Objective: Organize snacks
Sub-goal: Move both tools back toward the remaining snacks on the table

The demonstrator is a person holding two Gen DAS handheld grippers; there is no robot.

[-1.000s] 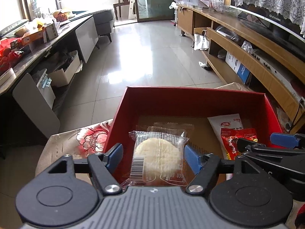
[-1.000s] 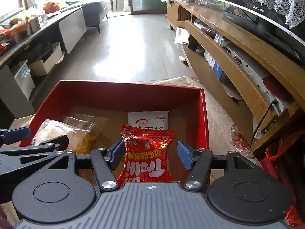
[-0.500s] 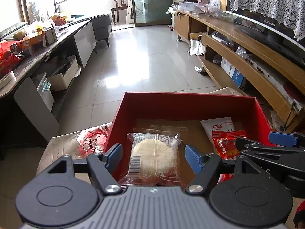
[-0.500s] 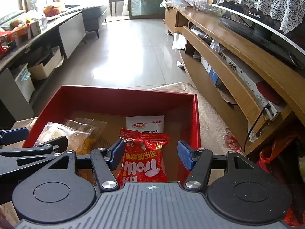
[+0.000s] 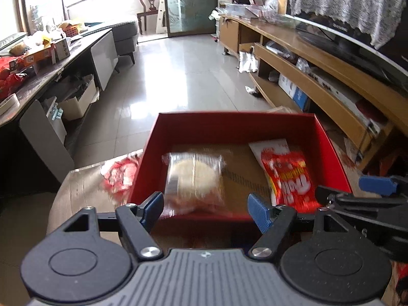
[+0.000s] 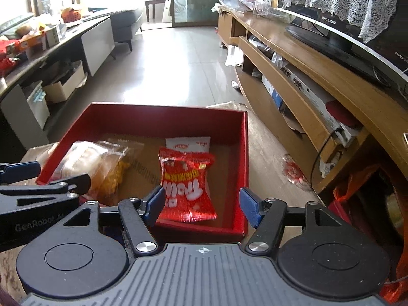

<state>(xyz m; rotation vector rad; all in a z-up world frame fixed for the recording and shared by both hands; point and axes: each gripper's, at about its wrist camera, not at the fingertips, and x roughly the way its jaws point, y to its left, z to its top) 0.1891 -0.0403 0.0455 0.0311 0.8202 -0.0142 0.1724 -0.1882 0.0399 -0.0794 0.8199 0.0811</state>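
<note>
A red box (image 5: 234,127) (image 6: 165,117) sits on a patterned cloth. In it lie a clear-wrapped round rice cake (image 5: 193,176) (image 6: 84,160), a red snack bag (image 5: 288,178) (image 6: 187,186) and a white packet (image 6: 188,144) under it. My left gripper (image 5: 205,210) is open, just behind the box's near wall, with the cake lying beyond its fingers. My right gripper (image 6: 201,205) is open at the near wall, with the red bag lying in the box ahead of it.
A wooden TV console (image 6: 318,76) runs along the right. A dark counter with cartons (image 5: 38,58) runs along the left. Tiled floor lies beyond the box. The other gripper shows at each view's side (image 5: 369,199) (image 6: 38,186).
Both grippers have opened wider and drawn back and up from the box. The rice cake and the red bag have been let go and lie in the box.
</note>
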